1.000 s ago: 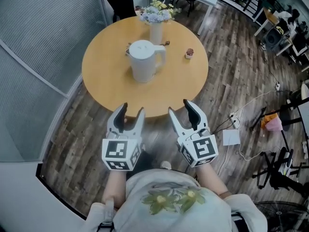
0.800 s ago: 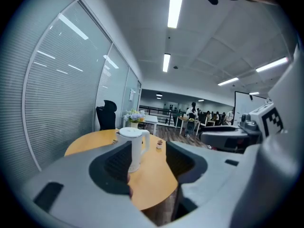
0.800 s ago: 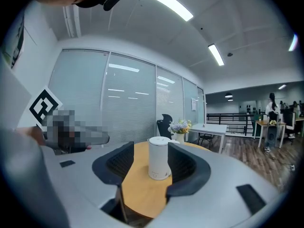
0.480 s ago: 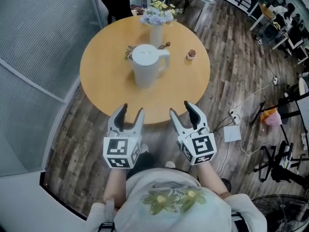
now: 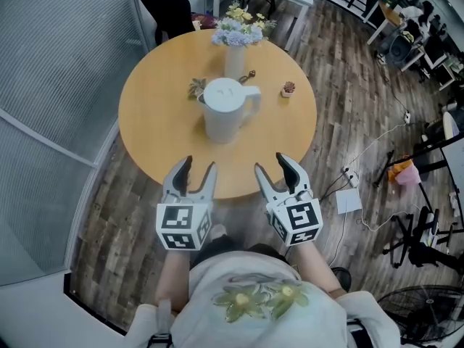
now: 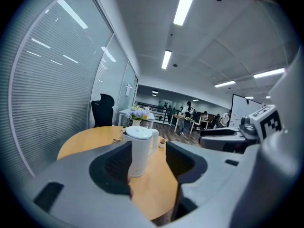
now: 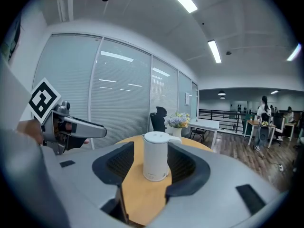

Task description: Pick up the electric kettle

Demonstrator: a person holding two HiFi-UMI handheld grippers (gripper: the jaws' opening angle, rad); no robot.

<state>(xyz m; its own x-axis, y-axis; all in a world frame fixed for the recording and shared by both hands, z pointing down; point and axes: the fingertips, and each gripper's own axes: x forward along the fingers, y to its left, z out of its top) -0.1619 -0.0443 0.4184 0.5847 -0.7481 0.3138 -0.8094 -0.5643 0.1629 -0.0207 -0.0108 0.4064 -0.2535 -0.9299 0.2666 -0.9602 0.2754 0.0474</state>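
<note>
A white electric kettle (image 5: 225, 110) stands upright near the middle of the round wooden table (image 5: 152, 114), handle pointing right. It also shows in the left gripper view as the kettle (image 6: 139, 150) and in the right gripper view as the kettle (image 7: 156, 161), framed between open jaws. My left gripper (image 5: 195, 172) is open at the table's near edge, well short of the kettle. My right gripper (image 5: 279, 167) is open beside it, also at the near edge. Neither holds anything.
A vase of flowers (image 5: 237, 40) stands behind the kettle. A small potted plant (image 5: 288, 88) sits to its right and a small dried sprig (image 5: 196, 88) to its left. A black office chair (image 5: 161, 6) stands beyond the table. Glass partition with blinds (image 5: 51, 64) runs along the left. Cables and a power strip (image 5: 348, 176) lie on the floor at right.
The view has moved forward: the table and kettle sit lower and nearer in the head view. Both grippers stay open, level with the table's near edge.
</note>
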